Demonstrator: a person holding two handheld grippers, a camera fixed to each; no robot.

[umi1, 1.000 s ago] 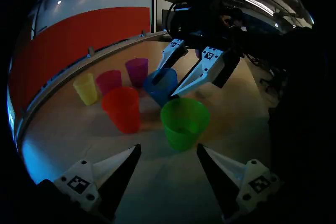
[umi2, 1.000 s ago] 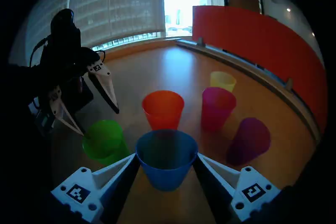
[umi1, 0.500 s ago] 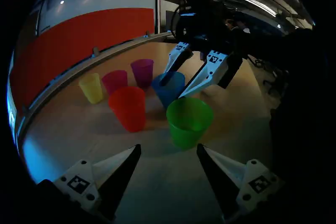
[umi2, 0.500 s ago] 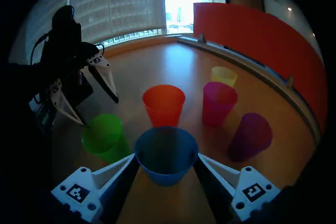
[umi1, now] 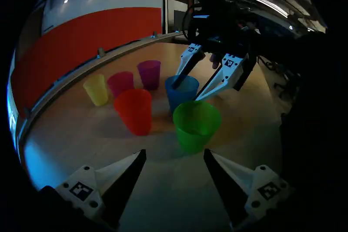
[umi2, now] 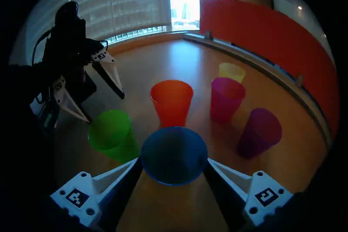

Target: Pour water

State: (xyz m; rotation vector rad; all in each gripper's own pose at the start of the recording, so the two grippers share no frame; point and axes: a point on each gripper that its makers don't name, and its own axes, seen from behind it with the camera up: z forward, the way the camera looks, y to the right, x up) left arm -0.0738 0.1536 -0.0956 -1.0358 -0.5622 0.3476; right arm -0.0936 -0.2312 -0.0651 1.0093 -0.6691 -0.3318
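Note:
My right gripper (umi2: 173, 160) is shut on a blue cup (umi2: 174, 156), whose open mouth faces the camera; its fingers press on both sides. In the left gripper view the blue cup (umi1: 181, 90) hangs just behind a green cup (umi1: 195, 125), with the right gripper (umi1: 186, 93) clamped on it. My left gripper (umi1: 173, 151) is open, its fingertips just short of the green cup. In the right gripper view the left gripper (umi2: 106, 109) stands open beside the green cup (umi2: 111, 138). Whether either cup holds water is not visible.
On the wooden table (umi2: 182, 66) stand an orange cup (umi2: 172, 101), a pink cup (umi2: 226, 99), a yellow cup (umi2: 231, 72) and a purple cup (umi2: 259, 132). A red partition (umi2: 269, 31) runs along the table's raised edge. A dark-sleeved arm (umi1: 278, 45) holds the right gripper.
The right gripper has carried the blue cup nearer to the green cup and tipped its mouth more toward its camera. The left gripper has stayed open and has barely shifted.

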